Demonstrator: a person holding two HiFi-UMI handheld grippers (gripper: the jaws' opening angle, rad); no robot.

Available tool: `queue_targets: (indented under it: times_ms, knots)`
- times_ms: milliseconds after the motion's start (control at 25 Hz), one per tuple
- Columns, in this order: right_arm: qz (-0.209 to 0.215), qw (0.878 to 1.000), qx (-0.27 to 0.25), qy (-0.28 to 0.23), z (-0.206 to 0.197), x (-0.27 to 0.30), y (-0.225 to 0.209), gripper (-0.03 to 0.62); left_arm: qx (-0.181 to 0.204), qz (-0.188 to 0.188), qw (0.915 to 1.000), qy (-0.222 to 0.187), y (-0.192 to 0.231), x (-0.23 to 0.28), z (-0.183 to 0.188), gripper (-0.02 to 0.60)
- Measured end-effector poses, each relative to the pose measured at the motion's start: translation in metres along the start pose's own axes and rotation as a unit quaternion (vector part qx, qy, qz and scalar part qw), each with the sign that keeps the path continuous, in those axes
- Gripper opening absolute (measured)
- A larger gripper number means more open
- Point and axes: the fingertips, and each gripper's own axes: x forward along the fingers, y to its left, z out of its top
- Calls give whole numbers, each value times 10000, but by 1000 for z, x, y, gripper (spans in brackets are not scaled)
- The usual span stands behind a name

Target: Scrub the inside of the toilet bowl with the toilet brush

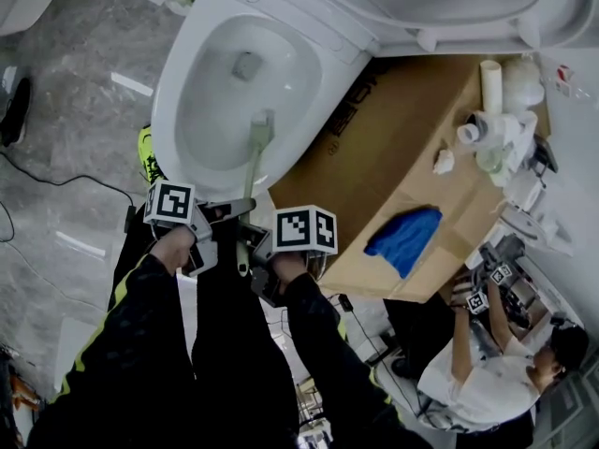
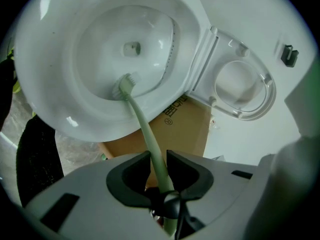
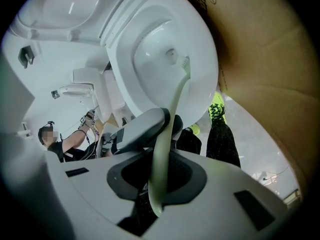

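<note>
The white toilet bowl [image 1: 178, 82] stands with seat and lid [image 1: 449, 7] raised. A pale green toilet brush [image 1: 255, 162] reaches from my grippers into the bowl, and its head [image 1: 261, 127] rests on the near inner wall below the drain. My left gripper [image 1: 232, 213] is shut on the handle, higher up. My right gripper [image 1: 256, 258] is shut on the handle's lower end. In the left gripper view the left gripper [image 2: 157, 160] pinches the handle [image 2: 145, 129], and the bristles [image 2: 125, 85] touch the bowl wall. In the right gripper view the handle [image 3: 172, 114] crosses my right gripper [image 3: 160, 176] toward the brush head [image 3: 184, 66].
A big cardboard box [image 1: 421, 148] lies right of the toilet with a blue cloth [image 1: 405, 238] on it. White bottles and fittings [image 1: 496, 124] crowd its far right. Another person [image 1: 491, 382] crouches at the lower right. A cable [image 1: 65, 183] runs over the marble floor at left.
</note>
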Motion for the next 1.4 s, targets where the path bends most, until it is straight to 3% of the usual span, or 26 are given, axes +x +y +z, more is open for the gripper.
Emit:
queue_targets:
  times_ms: [560, 1040, 1400]
  knots:
    - [529, 9975, 447, 166, -42, 33, 15, 55, 12, 813, 9965, 198, 19, -50, -21, 95]
    - [1112, 9911, 649, 350, -50, 67, 45, 55, 317, 1522, 9875, 254, 21, -93, -7, 95]
    - [1317, 9885, 557, 493, -48, 84, 58, 54, 560, 1709, 9836, 115, 21, -111, 7, 97]
